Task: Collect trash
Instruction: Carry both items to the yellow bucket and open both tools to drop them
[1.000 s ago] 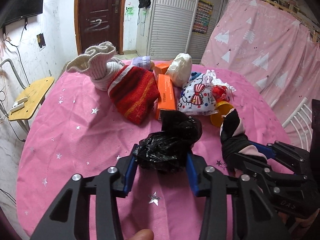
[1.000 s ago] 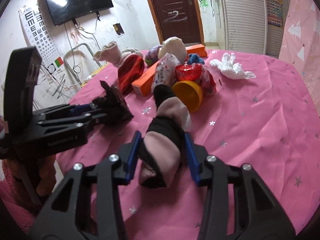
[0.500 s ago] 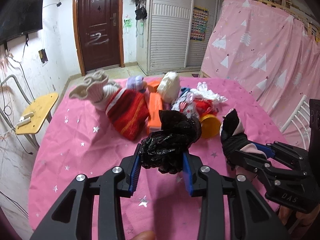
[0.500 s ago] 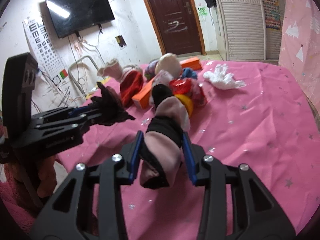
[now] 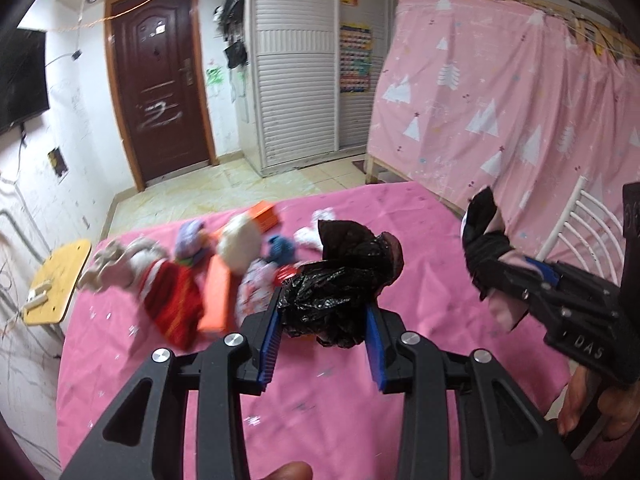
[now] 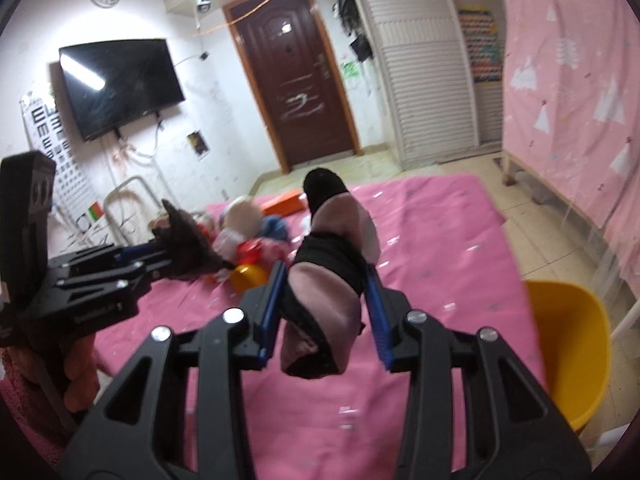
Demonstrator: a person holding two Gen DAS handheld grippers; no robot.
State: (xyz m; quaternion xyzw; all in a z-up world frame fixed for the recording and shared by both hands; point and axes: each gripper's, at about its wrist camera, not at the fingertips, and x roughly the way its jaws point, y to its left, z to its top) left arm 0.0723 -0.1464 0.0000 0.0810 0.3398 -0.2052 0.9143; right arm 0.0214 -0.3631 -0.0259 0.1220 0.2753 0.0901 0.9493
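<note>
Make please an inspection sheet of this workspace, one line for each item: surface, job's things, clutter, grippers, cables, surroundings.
Surface: table under a pink star-print cloth, rumpled.
Job's things: crumpled black plastic bag and pink-and-black sock, both lifted off the cloth; yellow bin beside the table at the right.
Clutter: blurred pile on the far side: red knitted item, orange box, white crumpled tissue, small yellow cup.
Grippers: left gripper shut on the bag; right gripper shut on the sock.
Cables: loose wires hang under the wall TV.
Surroundings: brown door, pink curtain, white chair, small yellow side table.
</note>
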